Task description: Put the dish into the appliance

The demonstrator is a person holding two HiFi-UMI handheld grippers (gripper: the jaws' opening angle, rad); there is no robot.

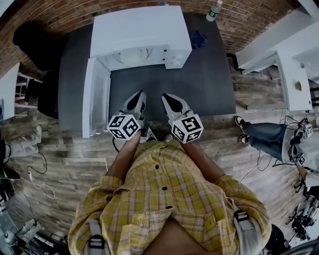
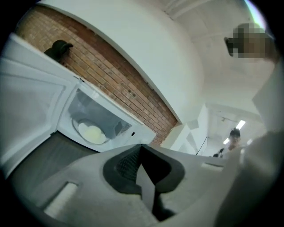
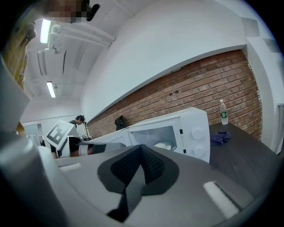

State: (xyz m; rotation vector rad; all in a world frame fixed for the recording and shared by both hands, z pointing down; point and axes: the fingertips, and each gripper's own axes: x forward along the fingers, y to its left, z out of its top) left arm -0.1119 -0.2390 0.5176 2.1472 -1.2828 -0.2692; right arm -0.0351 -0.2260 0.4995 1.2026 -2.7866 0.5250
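Nearest the body, the left claw [image 1: 138,99] and the right claw [image 1: 169,101] are both closed and empty, pads pressed together with nothing between them, held side by side above the near edge of the dark bench [image 1: 199,84]. The dish [image 2: 92,132] already lies inside the microwave [image 1: 139,30] at 12 o'clock, so what seems left is the door [image 1: 96,97], which stands swung wide at about 10 o'clock. The likely trouble is there. A closed claw can only push, so it might slip off the door's edge, or a hard shove could slide the microwave back across the bench. The view inside is dim, so the dish may sit close to the front, and if so the door could strike it. Farther off at 1 o'clock, a blue cloth [image 1: 198,39] and a bottle [image 1: 213,10] lie clear of any swing. The head view shows only the microwave's top and the door. The left gripper view alone looks into the cavity at the pale dish, and the right gripper view adds the knobs [image 3: 195,133].
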